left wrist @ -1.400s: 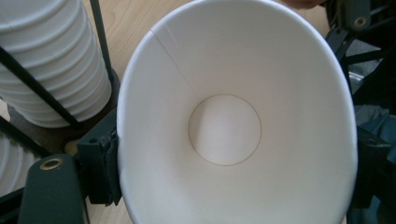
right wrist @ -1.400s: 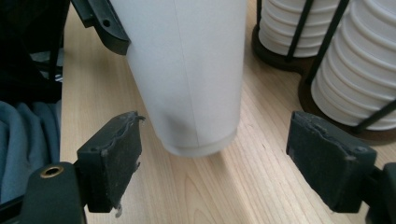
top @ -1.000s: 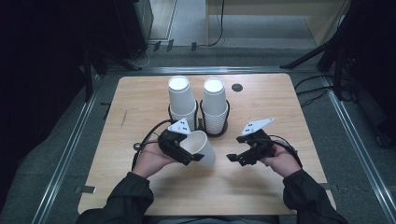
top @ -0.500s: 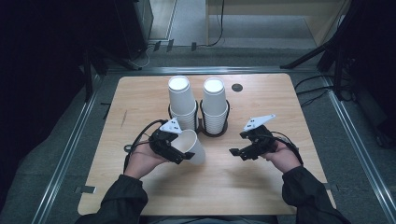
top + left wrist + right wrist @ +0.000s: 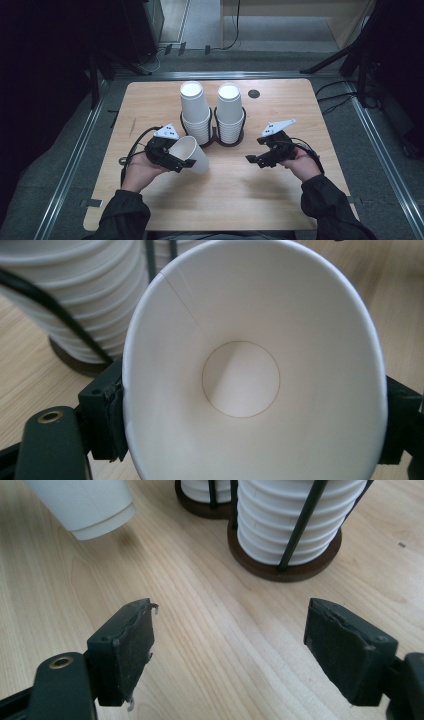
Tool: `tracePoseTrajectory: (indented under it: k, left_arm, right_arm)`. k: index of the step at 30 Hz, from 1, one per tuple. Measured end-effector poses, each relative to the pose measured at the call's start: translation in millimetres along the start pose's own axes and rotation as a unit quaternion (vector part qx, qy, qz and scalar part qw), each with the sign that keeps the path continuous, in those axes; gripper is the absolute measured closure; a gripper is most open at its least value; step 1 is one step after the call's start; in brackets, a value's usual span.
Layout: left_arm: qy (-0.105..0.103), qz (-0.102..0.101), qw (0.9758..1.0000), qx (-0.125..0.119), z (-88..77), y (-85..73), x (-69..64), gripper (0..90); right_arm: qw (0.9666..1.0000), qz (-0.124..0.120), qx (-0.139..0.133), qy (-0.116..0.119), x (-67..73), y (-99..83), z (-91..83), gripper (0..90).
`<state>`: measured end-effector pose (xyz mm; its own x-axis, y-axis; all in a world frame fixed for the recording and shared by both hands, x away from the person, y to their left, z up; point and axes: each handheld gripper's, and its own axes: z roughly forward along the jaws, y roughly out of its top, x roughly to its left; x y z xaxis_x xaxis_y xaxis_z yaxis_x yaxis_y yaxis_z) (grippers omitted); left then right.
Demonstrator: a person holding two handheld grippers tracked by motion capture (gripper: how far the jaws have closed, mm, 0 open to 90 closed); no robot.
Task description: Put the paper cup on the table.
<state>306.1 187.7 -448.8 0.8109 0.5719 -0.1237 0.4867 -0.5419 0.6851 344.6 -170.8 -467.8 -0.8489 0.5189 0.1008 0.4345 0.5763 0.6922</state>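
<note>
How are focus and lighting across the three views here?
High view: dark surround, table evenly lit, slightly soft. Left gripper view: paper cup sharp inside, the stacks behind it blurred. Right gripper view: wood grain crisp, soft shadow under the cup.

White paper cup [image 5: 192, 154], black jaws, pale wood-grain table [image 5: 280, 190]

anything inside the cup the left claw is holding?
Nothing: the paper cup in the left claw shows bare white walls and an empty round bottom. Its near lower wall is cut off from view.
</note>
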Motion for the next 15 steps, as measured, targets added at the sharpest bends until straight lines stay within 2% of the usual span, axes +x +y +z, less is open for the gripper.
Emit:
tracePoseTrajectory:
  k: [3,10,15]
  left_arm:
    - [0.015,-0.008,0.9999,0.001,-5.8,-5.7,7.3,14.5]
    - [0.032,-0.029,0.9991,-0.001,-16.9,-13.1,24.8,14.5]
    - [0.042,-0.036,0.9985,-0.001,-23.5,-17.5,36.2,14.5]
  right_arm:
    - [1.0000,0.002,0.003,-0.001,-1.0,0.1,1.3,20.2]
    - [0.9999,0.002,0.012,-0.001,-1.9,-2.6,3.7,20.2]
    - [0.9999,0.007,0.015,-0.003,-3.2,-6.3,2.8,20.2]
